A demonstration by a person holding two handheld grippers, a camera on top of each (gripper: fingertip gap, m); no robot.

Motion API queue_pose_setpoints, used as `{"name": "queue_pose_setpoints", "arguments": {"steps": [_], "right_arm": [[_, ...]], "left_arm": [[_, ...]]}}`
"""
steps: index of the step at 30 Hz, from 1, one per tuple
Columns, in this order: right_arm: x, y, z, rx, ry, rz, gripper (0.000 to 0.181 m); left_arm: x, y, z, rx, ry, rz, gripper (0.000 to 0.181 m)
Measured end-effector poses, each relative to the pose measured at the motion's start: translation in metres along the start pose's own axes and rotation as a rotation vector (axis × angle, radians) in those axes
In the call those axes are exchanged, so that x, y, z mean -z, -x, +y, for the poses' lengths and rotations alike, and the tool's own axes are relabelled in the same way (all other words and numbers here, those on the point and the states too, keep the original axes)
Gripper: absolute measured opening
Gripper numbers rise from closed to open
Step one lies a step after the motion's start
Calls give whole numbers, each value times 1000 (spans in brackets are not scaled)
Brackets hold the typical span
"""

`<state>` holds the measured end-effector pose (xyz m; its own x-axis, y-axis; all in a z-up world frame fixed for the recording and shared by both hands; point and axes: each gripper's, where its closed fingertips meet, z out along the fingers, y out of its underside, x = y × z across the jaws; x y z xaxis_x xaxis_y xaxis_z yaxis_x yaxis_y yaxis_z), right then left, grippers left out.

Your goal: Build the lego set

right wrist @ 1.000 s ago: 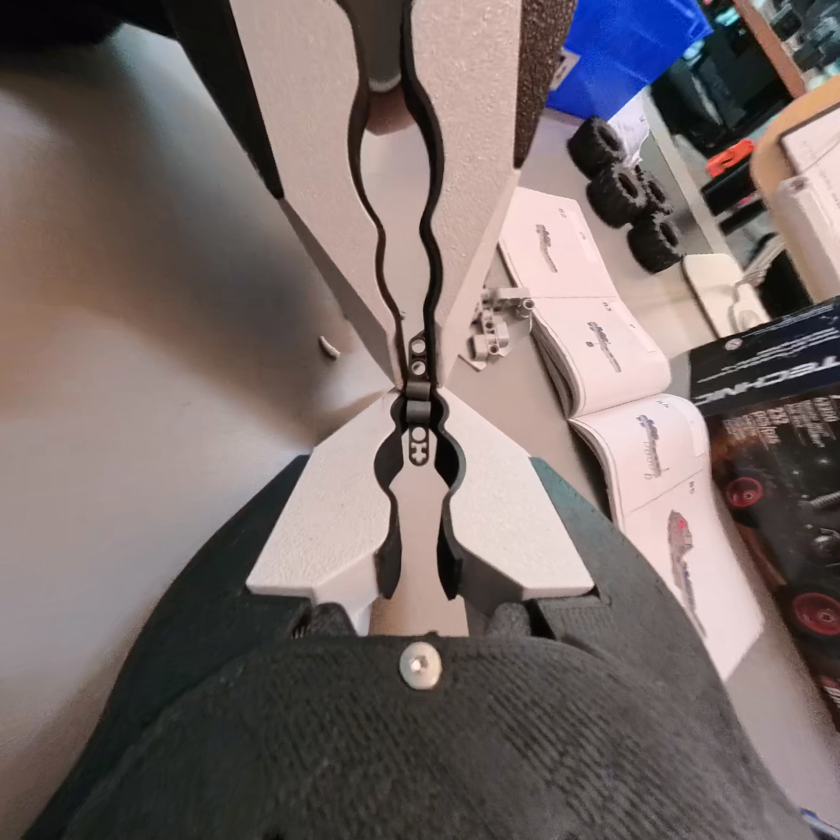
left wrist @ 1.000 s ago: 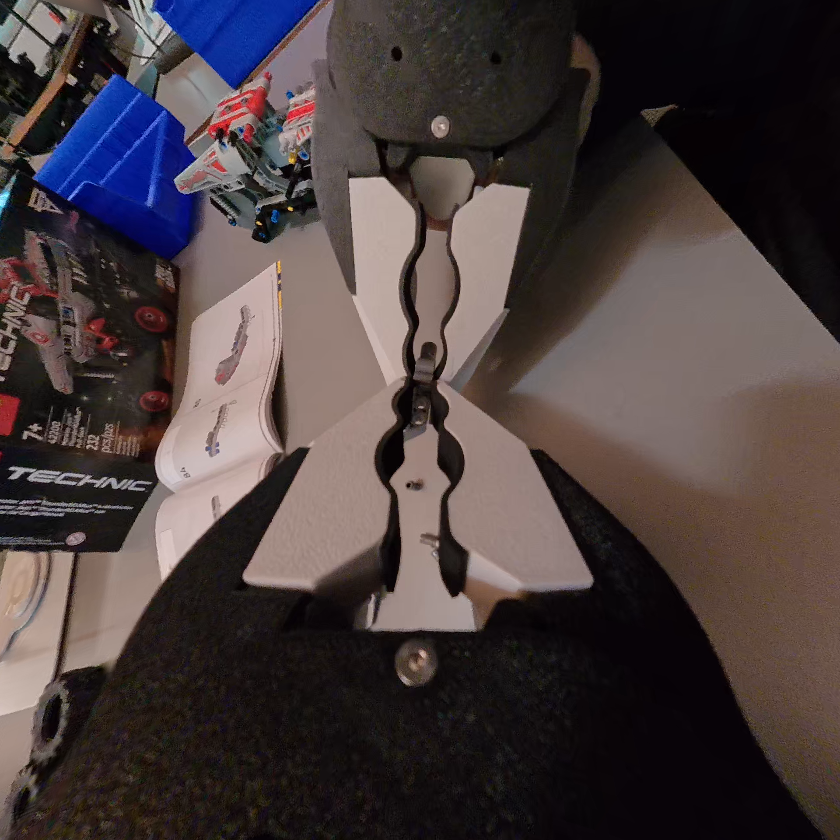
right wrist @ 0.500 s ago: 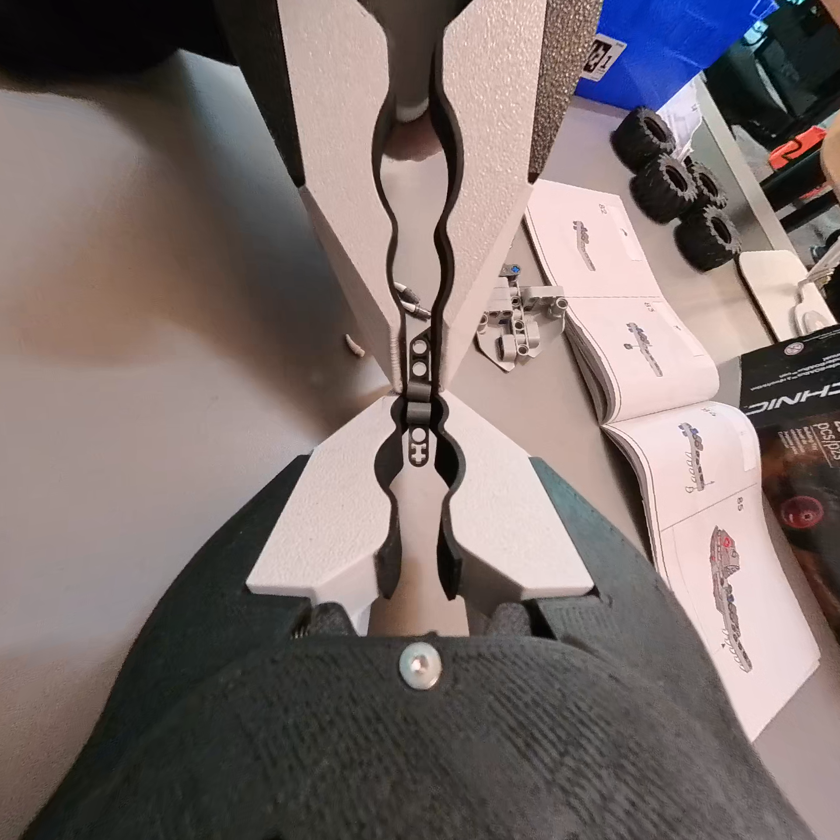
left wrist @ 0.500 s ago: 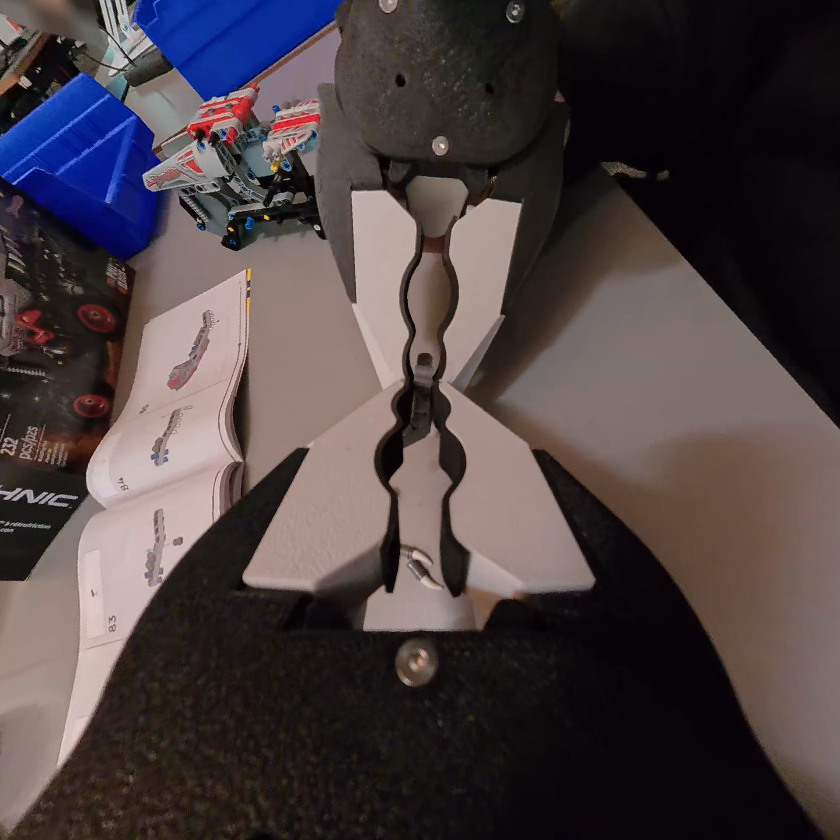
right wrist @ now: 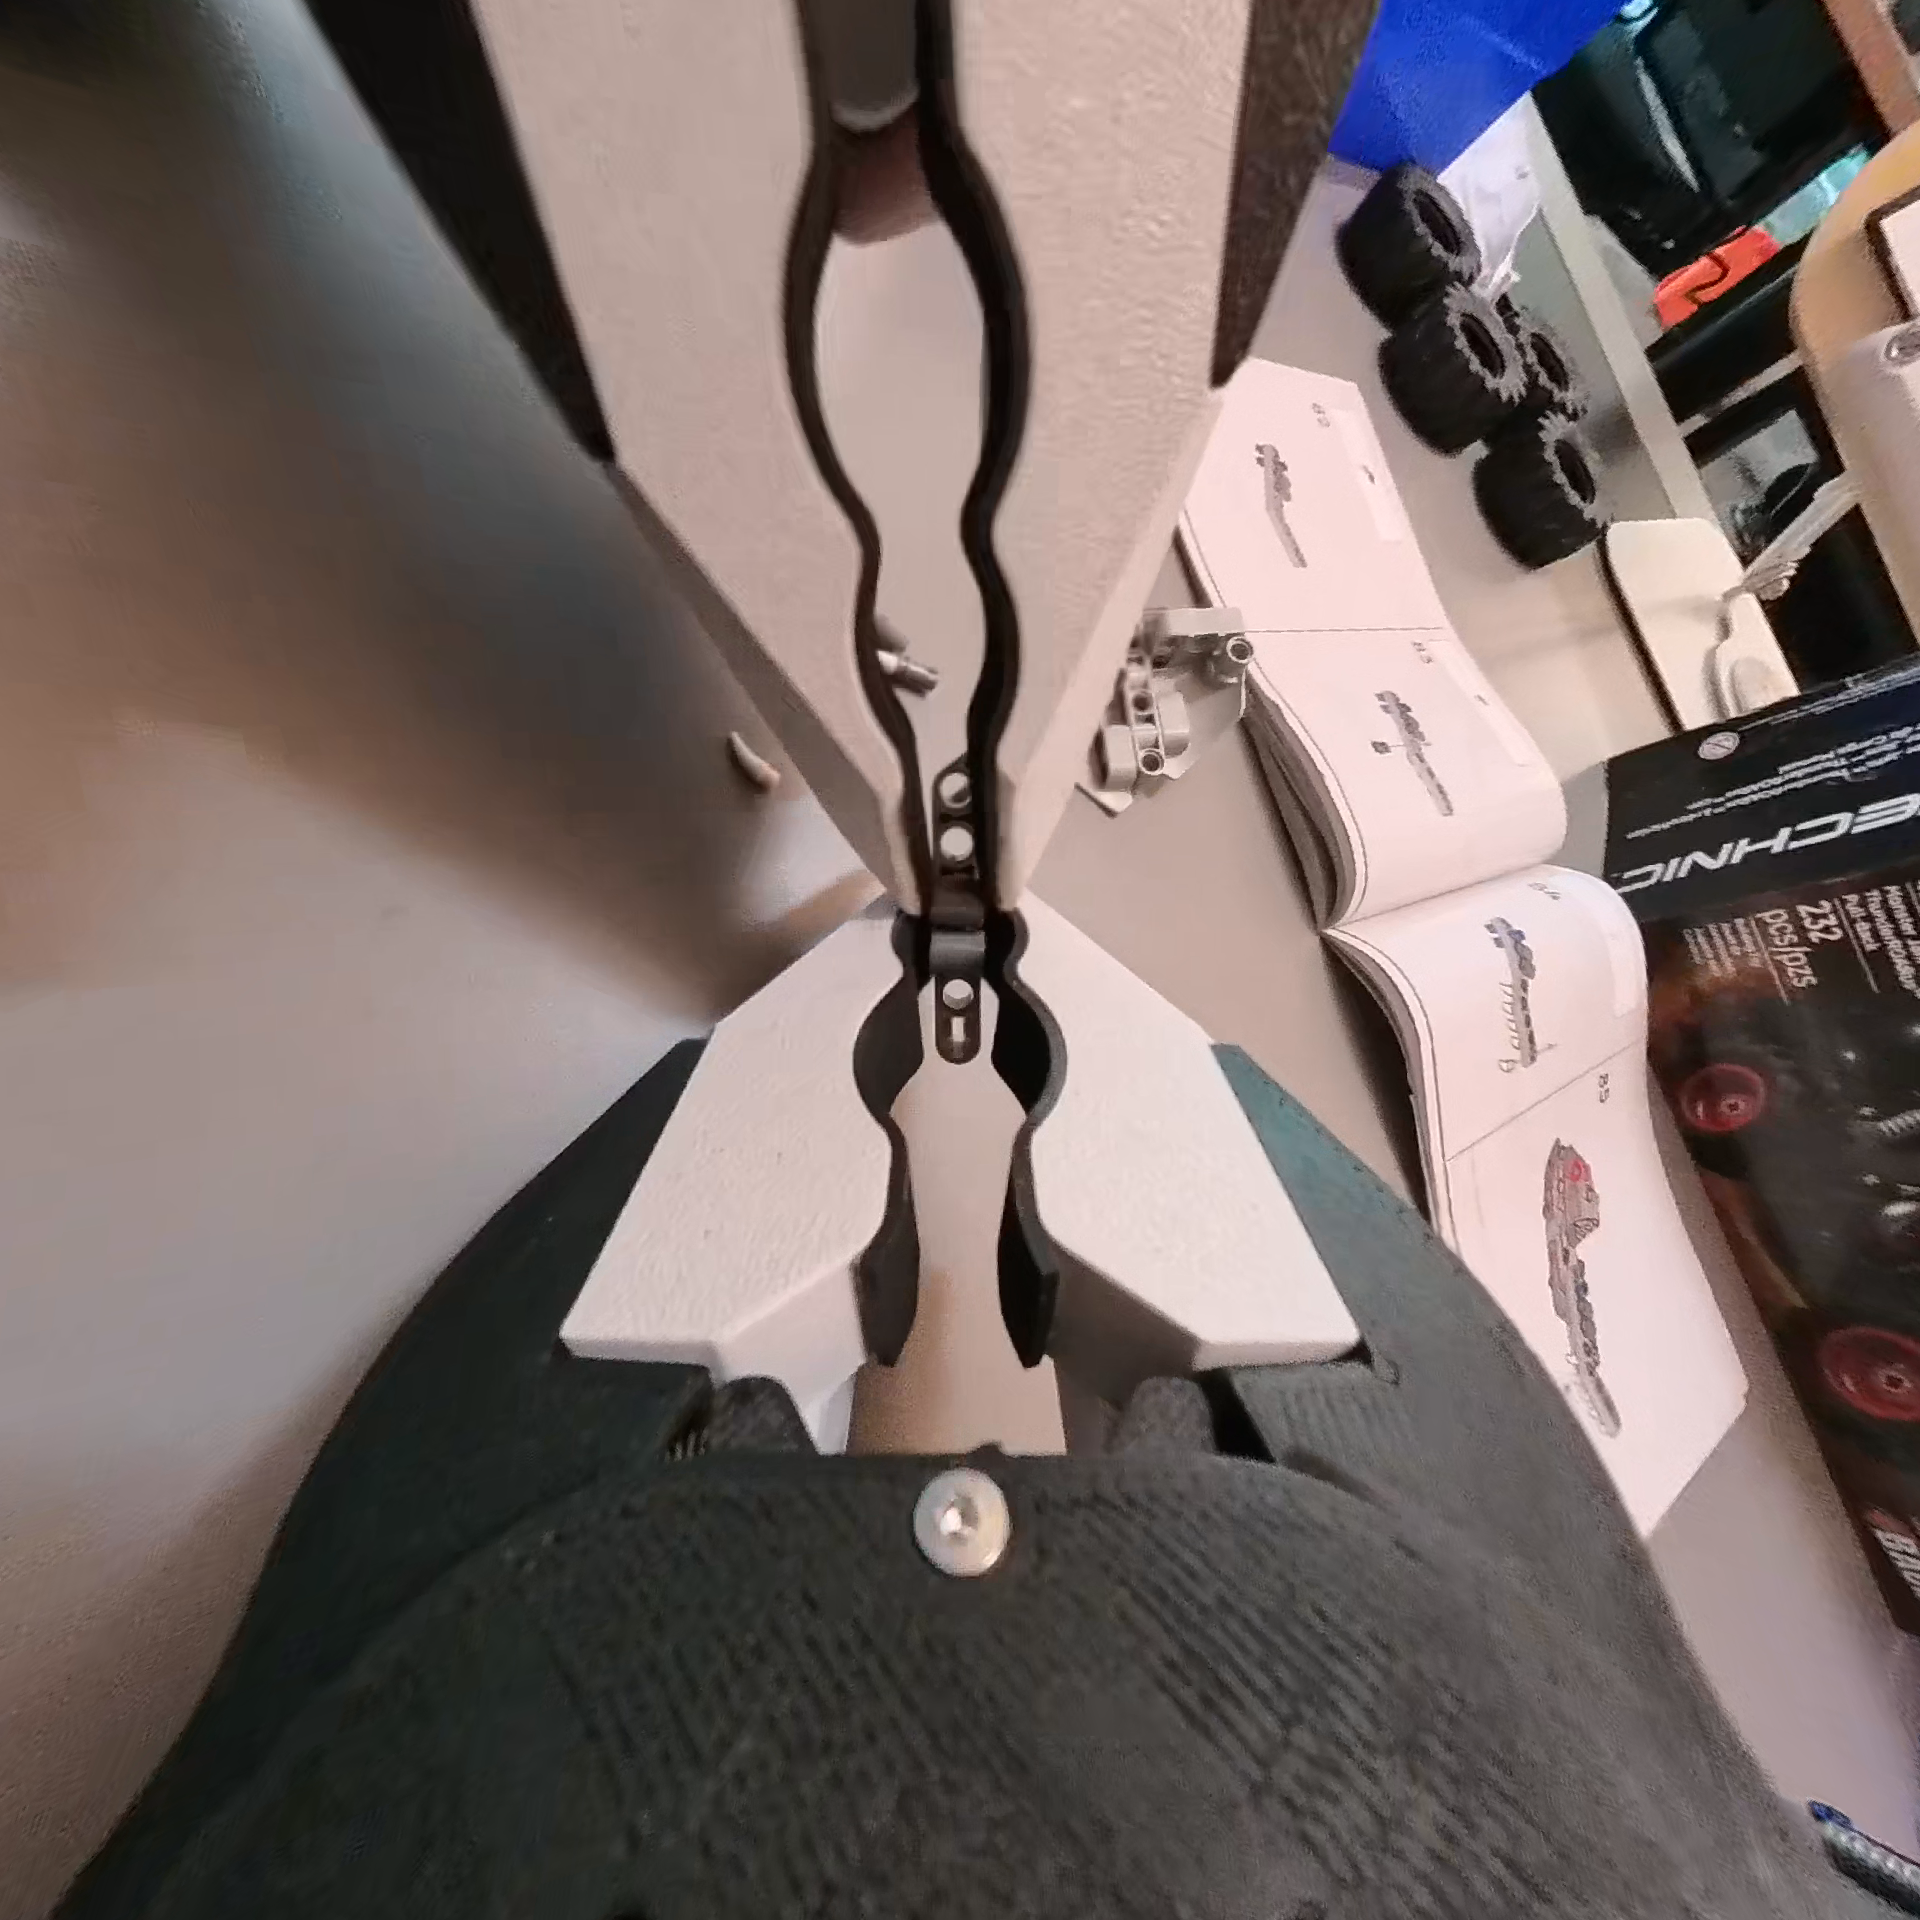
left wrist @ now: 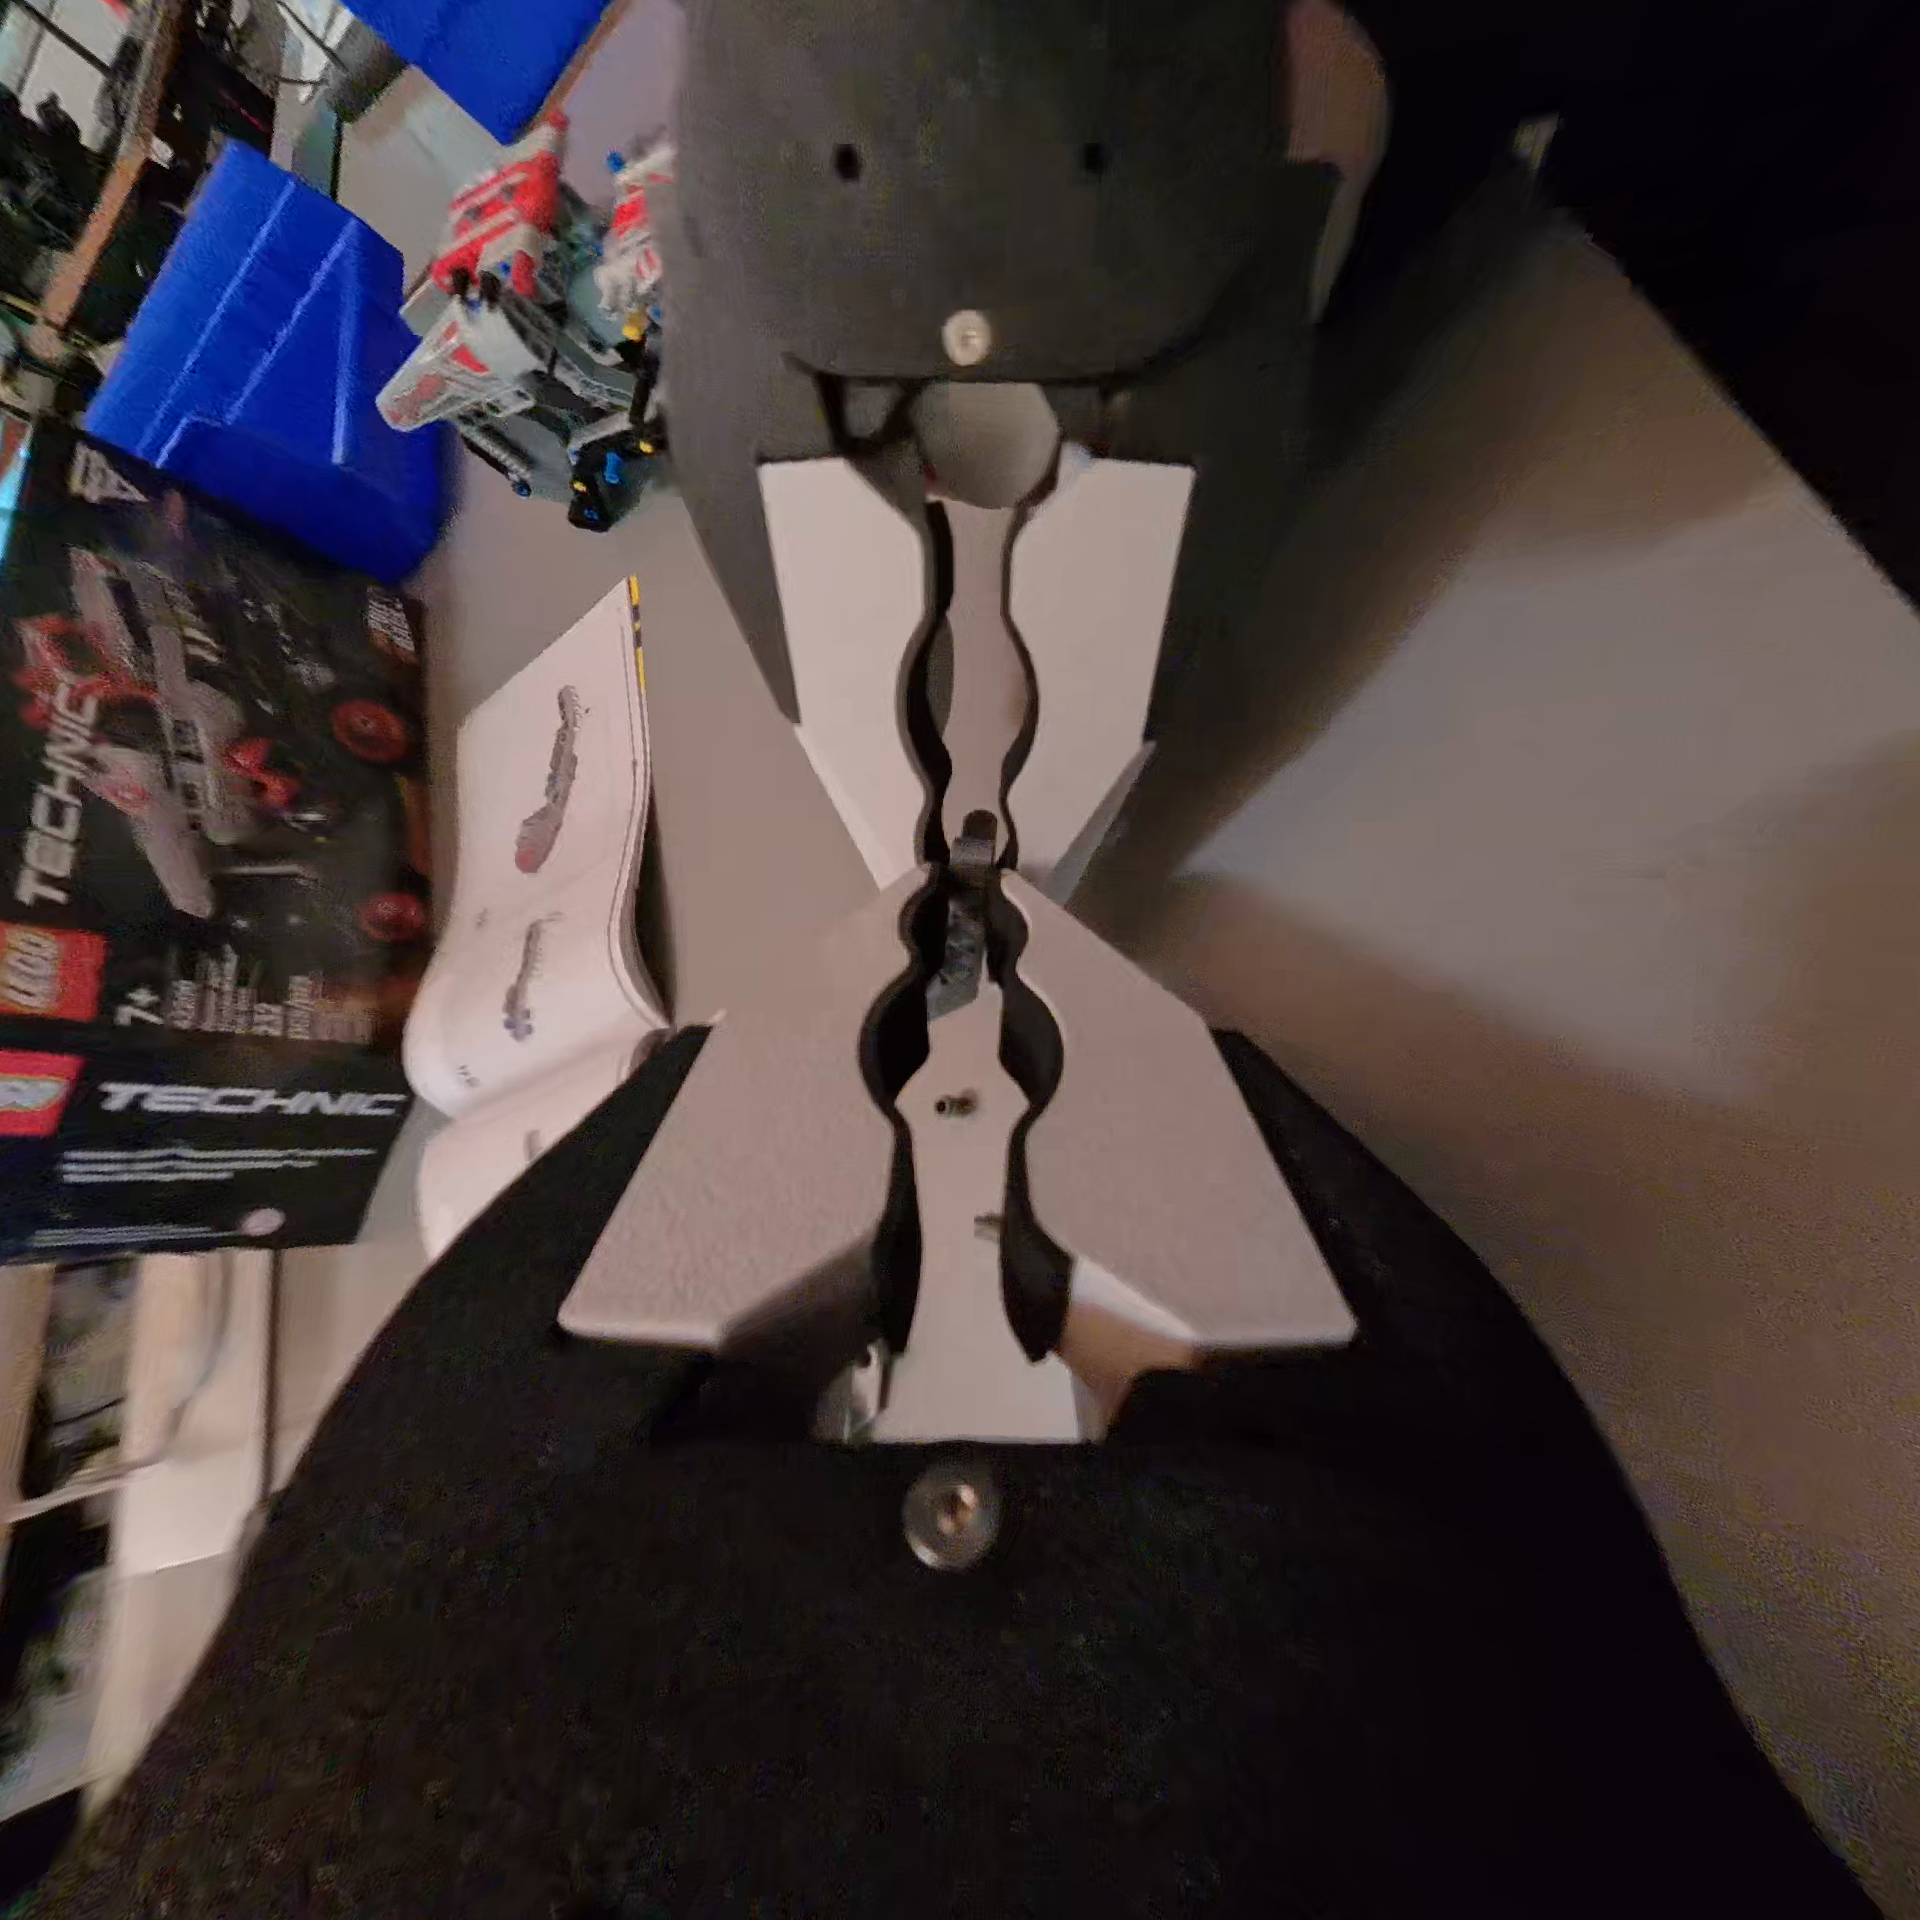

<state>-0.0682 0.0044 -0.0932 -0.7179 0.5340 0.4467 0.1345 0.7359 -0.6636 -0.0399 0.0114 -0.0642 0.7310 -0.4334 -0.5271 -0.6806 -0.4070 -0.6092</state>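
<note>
Meeting tip to tip above the grey table, the left gripper and right gripper are both pinching one dark lego beam; the instruction booklet is lying right.

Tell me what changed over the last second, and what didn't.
Nothing was taken hold of or let go. The left hand-held gripper and right hand-held gripper stay tip to tip, both clamped on the dark lego piece. Only the views drifted: the instruction booklet and box slid away, then back. The grey lego part beside the booklet, the tyres and the half-built model remain on the table.
</note>
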Motion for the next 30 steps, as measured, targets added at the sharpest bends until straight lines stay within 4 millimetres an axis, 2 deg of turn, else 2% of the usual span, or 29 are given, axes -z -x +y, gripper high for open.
{"name": "queue_pose_setpoints", "arguments": {"steps": [3, 8, 13, 18, 21, 23, 26, 30], "right_arm": [[-1, 3, 4, 17, 24, -5, 7], [4, -8, 2, 18, 29, 52, 7], [8, -5, -5, 1, 1, 15, 7], [22, -8, -24, -152, -258, -65, 7], [25, -8, -30, -143, -314, -68, 5], [23, -5, -28, -116, -283, -82, 5], [13, -5, -13, 24, -93, -17, 6], [10, -11, -10, 48, -51, 56, 6]], "left_arm": [[-2, -1, 0, -28, 26, -12, 3], [0, 10, -5, 217, -44, 6, 3], [3, 7, -10, 124, -73, 1, 3], [15, 15, -22, 173, -205, -3, 4], [17, 13, -24, 183, -232, 21, 3], [14, 11, -20, 195, -214, 34, 3], [7, 8, -12, 222, -152, 52, 3], [6, 12, -11, 216, -120, 21, 3]]}}
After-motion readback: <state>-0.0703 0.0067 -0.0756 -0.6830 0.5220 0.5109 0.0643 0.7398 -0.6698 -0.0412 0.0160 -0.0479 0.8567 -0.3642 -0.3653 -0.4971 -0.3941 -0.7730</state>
